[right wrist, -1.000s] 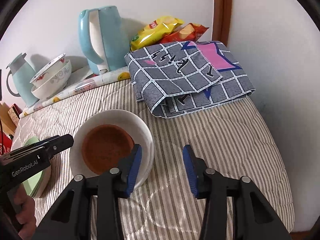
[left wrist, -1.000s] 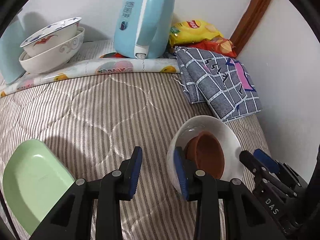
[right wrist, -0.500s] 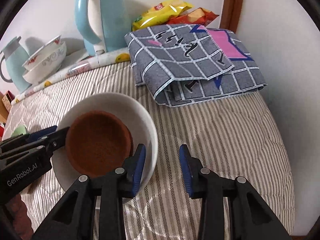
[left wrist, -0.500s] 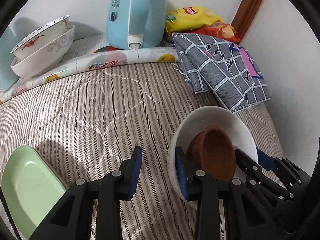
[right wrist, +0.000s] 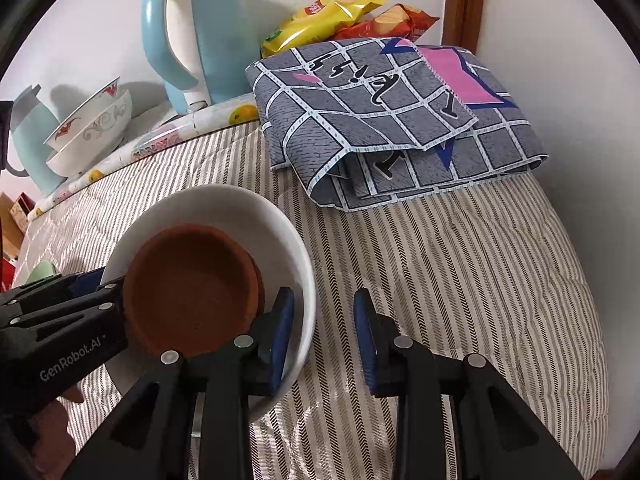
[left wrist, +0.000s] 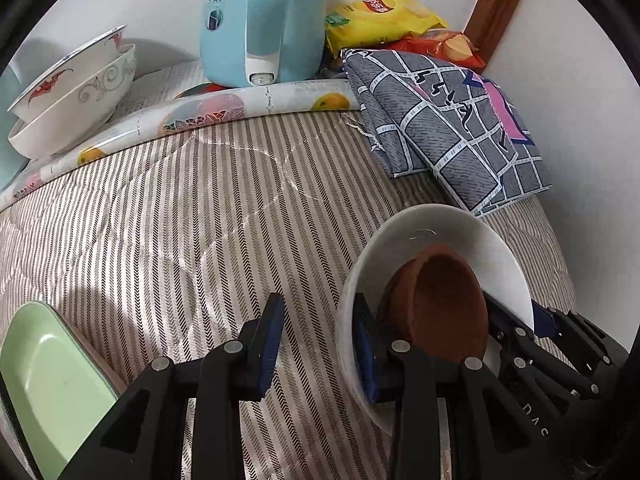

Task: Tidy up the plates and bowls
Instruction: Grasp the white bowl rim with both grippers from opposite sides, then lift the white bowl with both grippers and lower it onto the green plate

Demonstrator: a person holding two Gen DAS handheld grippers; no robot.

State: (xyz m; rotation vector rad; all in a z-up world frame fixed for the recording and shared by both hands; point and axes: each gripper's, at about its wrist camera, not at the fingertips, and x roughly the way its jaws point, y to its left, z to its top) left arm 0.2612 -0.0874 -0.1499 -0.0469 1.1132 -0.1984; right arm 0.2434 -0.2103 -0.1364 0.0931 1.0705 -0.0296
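A white bowl [left wrist: 448, 228] [right wrist: 224, 208] holds a smaller brown bowl [left wrist: 444, 300] [right wrist: 188, 292] on the striped quilt. My left gripper [left wrist: 318, 344] is open; its right finger is inside the white bowl's left rim, its left finger outside. My right gripper [right wrist: 324, 336] is open; its left finger is inside the white bowl's right rim, its right finger outside. The bowl looks tilted and raised. A green plate [left wrist: 44, 392] lies at the lower left. Two stacked patterned bowls [left wrist: 68, 108] [right wrist: 92, 128] stand at the back left.
A light blue kettle [left wrist: 260, 20] [right wrist: 200, 36] stands at the back on a rolled fruit-print mat [left wrist: 192, 116]. A folded grey grid cloth [left wrist: 448, 120] [right wrist: 392, 120] and snack bags [left wrist: 380, 12] [right wrist: 332, 12] lie at the back right by the wall. A pale jug [right wrist: 28, 140] stands far left.
Both grippers have moved in onto the white bowl from either side. Each now has a finger inside the rim. The bowl looks larger, nearer and more tilted.
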